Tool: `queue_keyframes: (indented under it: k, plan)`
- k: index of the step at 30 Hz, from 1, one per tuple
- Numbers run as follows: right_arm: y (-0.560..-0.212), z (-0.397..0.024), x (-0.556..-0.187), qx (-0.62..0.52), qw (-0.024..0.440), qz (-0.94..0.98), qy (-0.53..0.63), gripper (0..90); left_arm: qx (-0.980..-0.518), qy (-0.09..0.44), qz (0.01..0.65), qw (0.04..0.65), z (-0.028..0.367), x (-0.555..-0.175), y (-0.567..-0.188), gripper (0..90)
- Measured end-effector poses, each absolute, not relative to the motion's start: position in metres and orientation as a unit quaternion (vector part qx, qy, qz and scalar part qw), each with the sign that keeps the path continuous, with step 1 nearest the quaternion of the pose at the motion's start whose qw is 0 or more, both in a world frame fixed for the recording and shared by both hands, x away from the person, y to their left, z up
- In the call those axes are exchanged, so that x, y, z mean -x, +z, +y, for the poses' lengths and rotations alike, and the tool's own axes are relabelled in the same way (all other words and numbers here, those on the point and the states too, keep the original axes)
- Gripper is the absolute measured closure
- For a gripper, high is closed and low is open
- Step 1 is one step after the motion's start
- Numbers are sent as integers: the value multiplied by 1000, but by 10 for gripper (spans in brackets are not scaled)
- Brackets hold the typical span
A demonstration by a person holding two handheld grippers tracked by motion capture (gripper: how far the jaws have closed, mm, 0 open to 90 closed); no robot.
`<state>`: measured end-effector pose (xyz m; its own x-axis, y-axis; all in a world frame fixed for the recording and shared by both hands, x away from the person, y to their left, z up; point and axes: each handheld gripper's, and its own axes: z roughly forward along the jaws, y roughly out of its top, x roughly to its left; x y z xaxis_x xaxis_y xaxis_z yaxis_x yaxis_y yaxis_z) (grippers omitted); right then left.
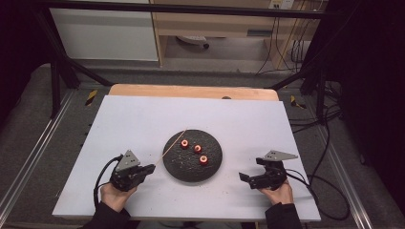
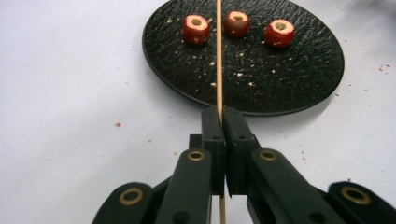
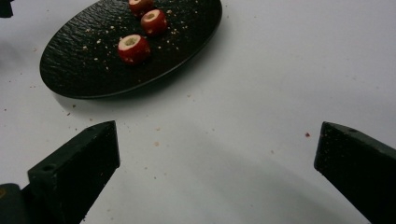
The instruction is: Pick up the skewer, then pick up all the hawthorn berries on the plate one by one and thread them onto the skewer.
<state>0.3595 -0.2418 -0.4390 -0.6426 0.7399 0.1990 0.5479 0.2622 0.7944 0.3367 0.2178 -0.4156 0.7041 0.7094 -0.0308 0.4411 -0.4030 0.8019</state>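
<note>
Left tongs are clamped on the thin wooden skewer, its tip cut off above the round black textured plate on the white bench, right tongs gaping wide.

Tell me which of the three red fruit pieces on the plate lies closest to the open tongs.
The fruit piece at the right end of the row, nearest the plate's front edge. In the right gripper view it sits foremost; the other two lie farther from the right tongs.

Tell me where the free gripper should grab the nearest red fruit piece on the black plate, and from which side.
Grip the near fruit piece across its round red sides, probably coming from above at the plate's near edge. Its cored hole faces up, so keep it clear for the skewer. The right gripper stands open.
</note>
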Motion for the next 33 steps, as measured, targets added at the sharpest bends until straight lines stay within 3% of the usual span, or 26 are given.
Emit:
queue_keyframes:
  k: [33]
  plan:
    - [-396,-126,-399,-343,89,861,365,51,-820,162,351,422,227,-333,-426,878]
